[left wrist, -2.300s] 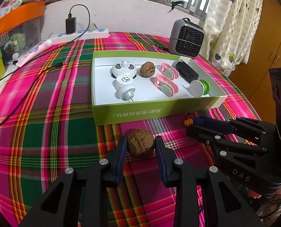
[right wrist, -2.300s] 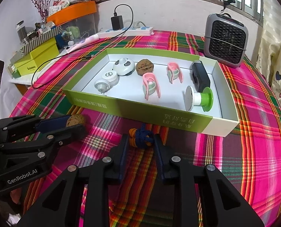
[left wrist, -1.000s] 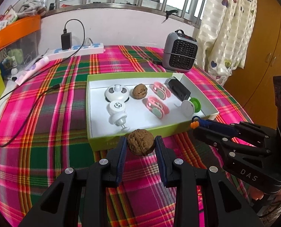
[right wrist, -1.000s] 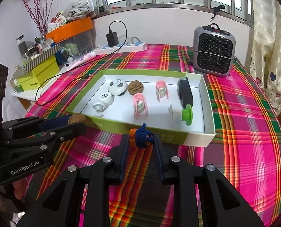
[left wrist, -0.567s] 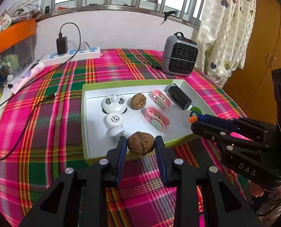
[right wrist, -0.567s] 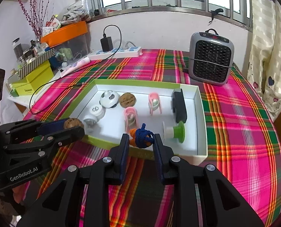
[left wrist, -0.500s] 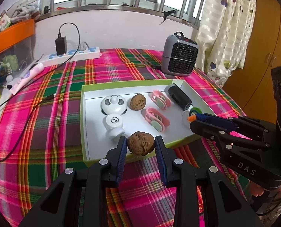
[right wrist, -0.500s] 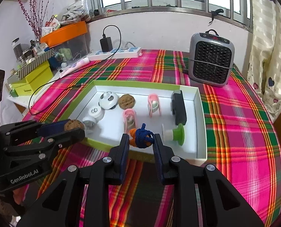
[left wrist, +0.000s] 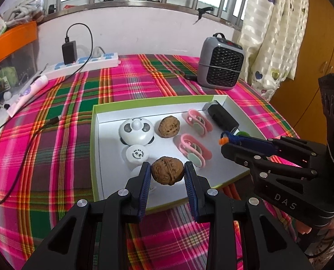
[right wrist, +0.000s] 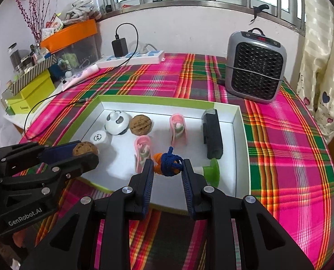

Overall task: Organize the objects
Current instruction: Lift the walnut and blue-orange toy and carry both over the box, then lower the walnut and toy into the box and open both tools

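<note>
Two hand-held black grippers hang side by side above the near edge of a shallow white tray with green outer walls (left wrist: 95, 148), which sits on a table covered in a pink, green and red plaid cloth (left wrist: 54, 157). The left gripper (left wrist: 167, 173) is clenched on a brown walnut (left wrist: 166, 173), its blue pads pressing the shell from both sides and holding it clear of the tray floor, seemingly so it can be set down inside. The right gripper (right wrist: 168, 168) is clamped tight on a small knot of dark blue cord with an orange end (right wrist: 170, 164), likewise poised over the tray interior near its front wall, probably for the same reason. The tray already holds a tidy spread of small items: a white panda-faced round gadget (left wrist: 136, 131), a white round cap (left wrist: 137, 154) just in front of it, a second walnut (left wrist: 169, 129), two pink clips (left wrist: 196, 121) lying one behind the other, a black rectangular device (right wrist: 212, 132) along the right side, and a green and white suction-cup piece (right wrist: 212, 168) near the front right corner. Behind the tray stand a grey space heater (right wrist: 255, 67) and a white power strip (right wrist: 131, 59) with a black charger plugged in
</note>
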A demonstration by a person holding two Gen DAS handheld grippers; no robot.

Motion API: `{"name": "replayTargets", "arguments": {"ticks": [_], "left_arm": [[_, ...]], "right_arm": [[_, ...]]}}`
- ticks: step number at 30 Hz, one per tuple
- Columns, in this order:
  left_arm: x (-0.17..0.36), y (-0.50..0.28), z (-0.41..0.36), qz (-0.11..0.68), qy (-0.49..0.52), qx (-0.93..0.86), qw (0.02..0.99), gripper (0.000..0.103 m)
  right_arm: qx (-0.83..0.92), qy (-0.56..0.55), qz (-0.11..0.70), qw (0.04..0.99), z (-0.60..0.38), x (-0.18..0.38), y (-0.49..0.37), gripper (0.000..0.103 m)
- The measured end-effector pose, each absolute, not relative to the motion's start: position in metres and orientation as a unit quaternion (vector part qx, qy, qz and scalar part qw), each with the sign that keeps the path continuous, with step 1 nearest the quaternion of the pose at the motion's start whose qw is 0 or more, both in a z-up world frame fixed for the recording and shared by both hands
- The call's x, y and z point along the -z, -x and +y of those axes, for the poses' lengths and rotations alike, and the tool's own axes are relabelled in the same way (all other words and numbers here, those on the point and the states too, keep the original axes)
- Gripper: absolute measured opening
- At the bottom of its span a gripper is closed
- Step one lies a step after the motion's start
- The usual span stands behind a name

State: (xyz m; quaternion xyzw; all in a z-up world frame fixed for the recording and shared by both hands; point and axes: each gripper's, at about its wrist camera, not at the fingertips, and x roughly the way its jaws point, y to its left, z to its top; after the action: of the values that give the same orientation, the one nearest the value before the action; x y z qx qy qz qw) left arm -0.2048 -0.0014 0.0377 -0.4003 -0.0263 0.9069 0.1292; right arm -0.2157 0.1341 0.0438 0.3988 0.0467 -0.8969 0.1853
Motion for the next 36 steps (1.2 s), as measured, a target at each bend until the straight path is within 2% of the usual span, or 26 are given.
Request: {"name": "replayTargets", "arguments": {"ticks": [18,36], "left_arm": [[-0.025,0.221,0.006,-0.014,0.416,-0.9,0.128,0.028],[-0.023,0.221,0.006,-0.014,0.417,-0.9,0.126,0.028]], "right_arm": [[0.89,-0.405,0.093,0.189,0.121,-0.039,0.229,0.027],[0.883,-0.425,0.079,0.182,0.122,-0.037,0.235,0.028]]}}
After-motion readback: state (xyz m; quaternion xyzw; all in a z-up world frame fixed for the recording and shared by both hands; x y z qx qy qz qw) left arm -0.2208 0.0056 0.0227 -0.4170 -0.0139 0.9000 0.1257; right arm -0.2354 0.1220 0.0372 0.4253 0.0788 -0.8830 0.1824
